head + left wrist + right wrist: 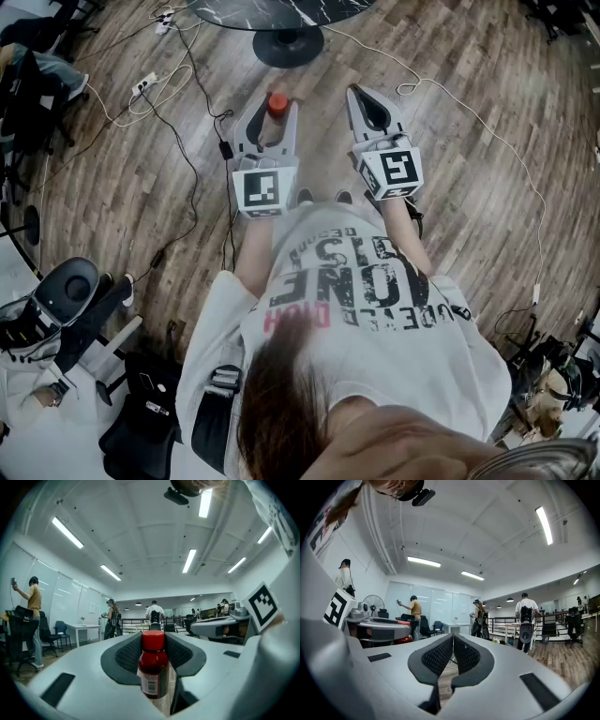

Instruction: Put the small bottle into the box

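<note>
- Left gripper (273,111): held level in front of the person, jaws part-way apart and clamped on the small bottle.
- Small bottle (153,667): dark red, red cap, label with a barcode. It stands upright between the left gripper's ribbed pads, cap above the jaw tops, in the air over the wooden floor.
- Right gripper (453,639): level, just beside the left one but apart from it. Its jaws are closed tip to tip with nothing between them.
- Wooden floor (450,216): bare boards lie below both grippers and between them and the table base.
- Round table (281,9): dark top, at the far edge of the head view. Its black base (288,42) stands on the floor ahead of the grippers.
- Black cable (187,141): trails over the floor on the left, near the left gripper.
- White cable (487,131): curves over the floor on the right, clear of the right gripper.
- Chair (66,291): black, at the left edge of the floor, well apart from the grippers.
</note>
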A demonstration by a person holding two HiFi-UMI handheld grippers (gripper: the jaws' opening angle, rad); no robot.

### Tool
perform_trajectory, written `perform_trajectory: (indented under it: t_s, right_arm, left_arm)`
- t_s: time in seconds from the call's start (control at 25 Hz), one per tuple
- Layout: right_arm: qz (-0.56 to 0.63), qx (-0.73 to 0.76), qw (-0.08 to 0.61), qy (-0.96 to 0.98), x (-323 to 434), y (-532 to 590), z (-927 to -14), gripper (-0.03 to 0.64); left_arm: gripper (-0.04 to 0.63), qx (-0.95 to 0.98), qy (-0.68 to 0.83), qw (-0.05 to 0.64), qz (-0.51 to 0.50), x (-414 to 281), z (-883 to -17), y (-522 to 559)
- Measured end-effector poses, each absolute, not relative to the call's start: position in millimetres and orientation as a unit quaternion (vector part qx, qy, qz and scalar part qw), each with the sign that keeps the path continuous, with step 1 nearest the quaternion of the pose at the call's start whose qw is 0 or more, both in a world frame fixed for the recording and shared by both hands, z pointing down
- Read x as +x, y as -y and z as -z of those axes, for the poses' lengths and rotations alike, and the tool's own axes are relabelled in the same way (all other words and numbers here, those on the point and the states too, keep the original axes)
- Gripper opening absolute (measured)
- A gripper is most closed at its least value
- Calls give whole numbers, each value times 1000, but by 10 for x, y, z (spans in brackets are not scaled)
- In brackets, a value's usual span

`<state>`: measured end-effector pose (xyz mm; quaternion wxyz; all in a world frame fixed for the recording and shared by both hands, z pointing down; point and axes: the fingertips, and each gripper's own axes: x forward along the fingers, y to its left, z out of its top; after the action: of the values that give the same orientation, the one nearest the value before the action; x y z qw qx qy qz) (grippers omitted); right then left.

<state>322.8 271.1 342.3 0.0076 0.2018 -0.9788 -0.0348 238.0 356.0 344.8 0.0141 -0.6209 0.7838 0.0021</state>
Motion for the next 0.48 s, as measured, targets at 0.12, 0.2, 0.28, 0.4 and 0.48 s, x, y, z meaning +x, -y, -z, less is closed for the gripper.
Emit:
perform_trajectory:
  t_s: [0.12,0.2,0.28,0.4,0.48]
  right_arm:
    - [33,206,8,978,3247,-2728,-3437,3]
    - [33,207,9,978,3255,-2739,-3438,3]
    - [34,207,10,978,3258,-2745,-3440,3]
    - [34,210,12,977,3257,-2732,-3445,3]
    - [34,211,12,977,3249,-2721,-3443,2]
  left_arm:
    - [147,-621,-784,13,-4,2353,-3459,-3587]
    - [147,-620,-784,11,-3,2348,-3467,-3599]
    - [147,-620,-784,10,-2,2350,-3474,-3604]
    - [147,-623,-782,10,-4,2348,-3472,-3590]
    - [147,-624,-781,11,-5,2339,-3465,-3577]
